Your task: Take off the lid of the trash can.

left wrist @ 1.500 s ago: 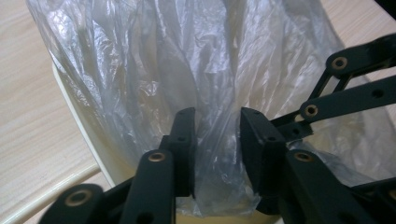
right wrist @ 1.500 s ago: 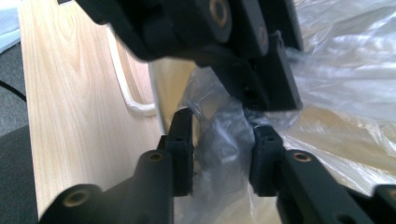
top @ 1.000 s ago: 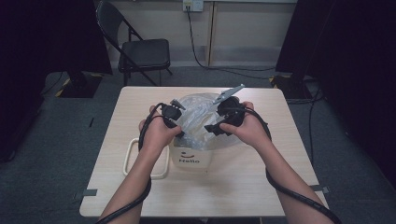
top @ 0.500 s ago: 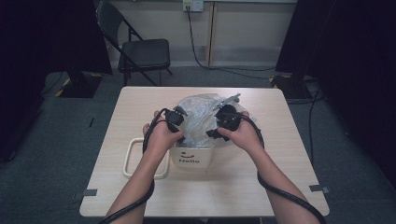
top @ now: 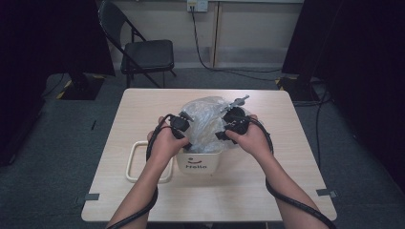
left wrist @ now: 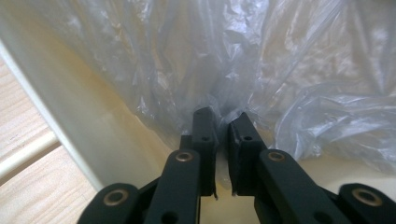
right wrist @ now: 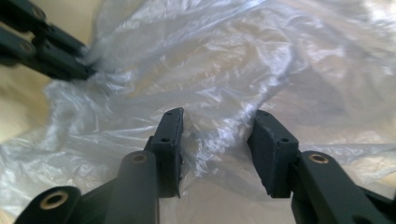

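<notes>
A clear plastic bag liner [top: 206, 119] is being fitted into a small white bin [top: 198, 161] printed "Hello", at the middle of the table; most of the film sits bunched inside and above the rim, nothing is folded over the edge yet, so the job is judged roughly halfway. The left gripper [left wrist: 222, 128] is pinched shut on a fold of the film near the bin's inner wall. The right gripper [right wrist: 215, 135] is part-spread, jaws just closing with film between them, not yet clamped. A white rectangular frame [top: 138, 162] lies touching the bin's left side. The light wood table [top: 286, 191] stands on grey carpet; a black folding chair [top: 143, 52] and a wall socket with a cable [top: 198, 5] are seen behind.
</notes>
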